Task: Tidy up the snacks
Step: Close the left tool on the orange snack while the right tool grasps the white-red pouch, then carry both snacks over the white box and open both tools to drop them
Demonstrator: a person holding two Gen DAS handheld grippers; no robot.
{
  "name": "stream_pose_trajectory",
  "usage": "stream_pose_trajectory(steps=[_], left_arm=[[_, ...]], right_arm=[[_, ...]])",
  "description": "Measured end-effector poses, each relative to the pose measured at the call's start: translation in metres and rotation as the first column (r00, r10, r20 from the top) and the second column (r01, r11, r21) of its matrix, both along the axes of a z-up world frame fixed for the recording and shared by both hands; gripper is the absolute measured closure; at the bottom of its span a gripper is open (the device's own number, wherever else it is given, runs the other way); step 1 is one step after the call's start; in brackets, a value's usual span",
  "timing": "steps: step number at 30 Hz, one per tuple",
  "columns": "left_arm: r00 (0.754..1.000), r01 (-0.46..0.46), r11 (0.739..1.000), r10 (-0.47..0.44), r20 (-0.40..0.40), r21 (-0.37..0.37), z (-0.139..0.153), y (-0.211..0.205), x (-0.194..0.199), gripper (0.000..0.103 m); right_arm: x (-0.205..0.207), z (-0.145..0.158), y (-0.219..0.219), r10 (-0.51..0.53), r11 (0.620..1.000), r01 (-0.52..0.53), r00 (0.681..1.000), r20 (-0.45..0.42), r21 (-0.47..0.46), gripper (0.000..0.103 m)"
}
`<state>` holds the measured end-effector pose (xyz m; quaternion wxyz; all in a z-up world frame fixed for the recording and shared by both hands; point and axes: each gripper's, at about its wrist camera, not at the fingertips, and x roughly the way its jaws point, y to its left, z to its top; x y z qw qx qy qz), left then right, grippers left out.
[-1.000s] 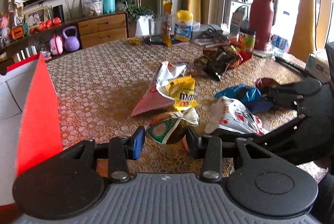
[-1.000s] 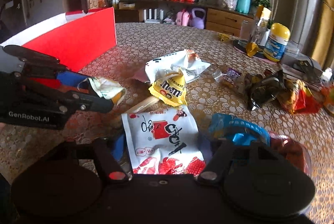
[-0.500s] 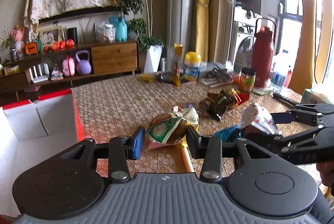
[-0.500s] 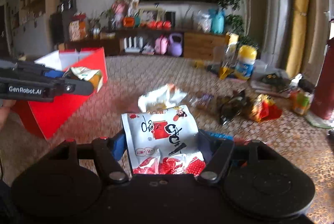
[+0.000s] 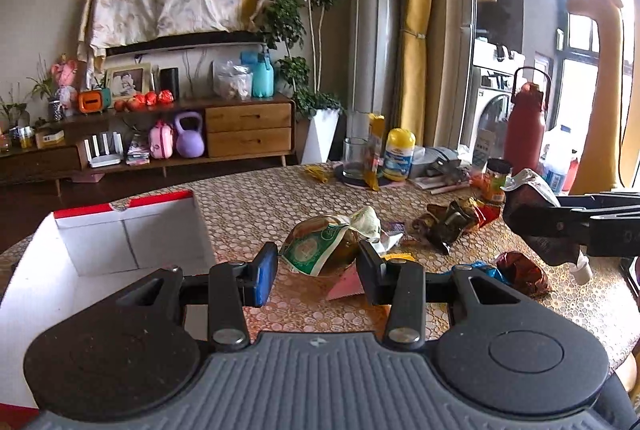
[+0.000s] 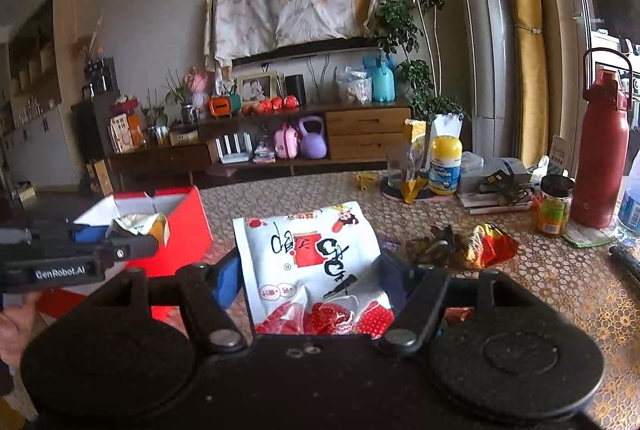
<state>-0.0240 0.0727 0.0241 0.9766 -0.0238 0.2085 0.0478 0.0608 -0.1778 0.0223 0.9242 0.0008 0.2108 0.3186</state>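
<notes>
**Both claws up off the desk w/ their bags**

Left claw [image 5: 318, 266] has come up from low over the desk [image 5: 256, 197], carrying the green snack bag [image 5: 320, 246] clear of the pile. It now hangs beside the red box [image 5: 120, 230], whose white inside shows; 1 s ago only the red outer wall was visible. Right claw [image 6: 316, 278] has risen too, w/ the white-and-red bag [image 6: 312, 254] lifted off the desk. The loose packets [image 6: 460, 242] that lay close around both bags now sit further off and below.
</notes>
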Motion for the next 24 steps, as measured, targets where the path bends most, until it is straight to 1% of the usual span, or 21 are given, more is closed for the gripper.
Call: stream_pose_trajectory(steps=[16, 24], left_arm=[[0.996, -0.08, 0.997, 0.08, 0.038, -0.015, 0.012, 0.031, -0.027, 0.062], [0.989, -0.138, 0.99, 0.139, 0.041, -0.022, 0.015, 0.056, -0.038, 0.062]], right_arm=[[-0.022, 0.012, 0.037, 0.074, 0.997, -0.075, 0.997, 0.029, 0.026, 0.035], [-0.029, 0.018, 0.066, 0.135, 0.99, -0.137, 0.99, 0.04, 0.026, 0.035]])
